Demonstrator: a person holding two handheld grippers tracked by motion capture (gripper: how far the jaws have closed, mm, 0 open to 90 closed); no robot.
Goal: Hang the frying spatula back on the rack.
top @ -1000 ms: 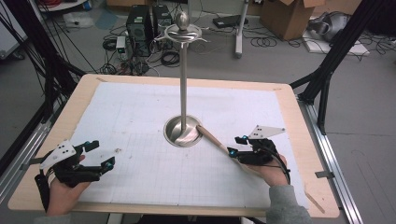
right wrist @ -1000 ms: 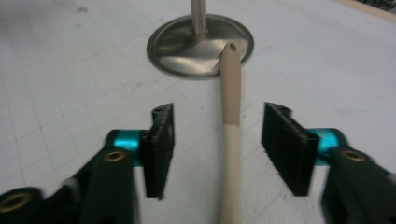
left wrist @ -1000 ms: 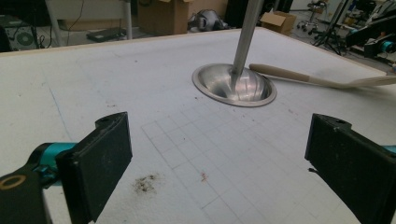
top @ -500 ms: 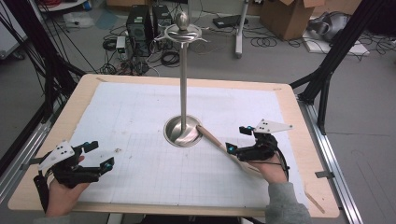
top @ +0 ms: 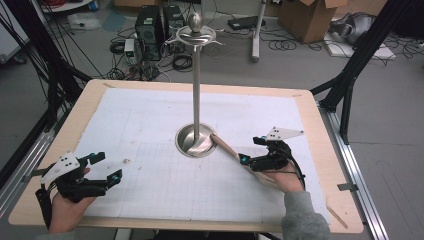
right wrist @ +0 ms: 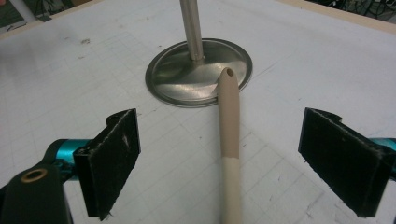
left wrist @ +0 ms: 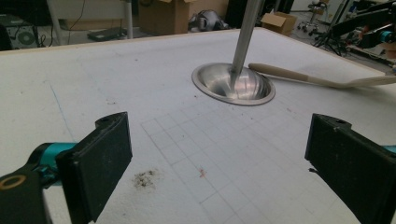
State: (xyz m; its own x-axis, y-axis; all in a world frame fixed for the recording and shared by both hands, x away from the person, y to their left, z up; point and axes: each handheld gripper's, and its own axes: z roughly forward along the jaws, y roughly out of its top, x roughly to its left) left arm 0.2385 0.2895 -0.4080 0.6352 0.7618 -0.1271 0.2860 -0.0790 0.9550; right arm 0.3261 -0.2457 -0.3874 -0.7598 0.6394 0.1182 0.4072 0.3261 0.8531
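Spatula: one, beige, its darker handle end with a hole resting on the stand's base rim, was seen lying on the desk.
Stand: one, a silver pole on a round dished base.
Left claw: held open, empty, well left of the stand.
Right claw: held open, straddling the spatula right of the stand.

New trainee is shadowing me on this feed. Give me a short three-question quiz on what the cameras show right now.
1. True or false: the right gripper has its jaws closed on the utensil handle.
2. The handle's holed tip rests on: A) bare mat, B) the metal stand base, C) the table edge.
3. What does the left gripper hold?

Key: 1 false, the jaws stand open either side of the handle. 2 B. 3 nothing; it is open over the white mat.
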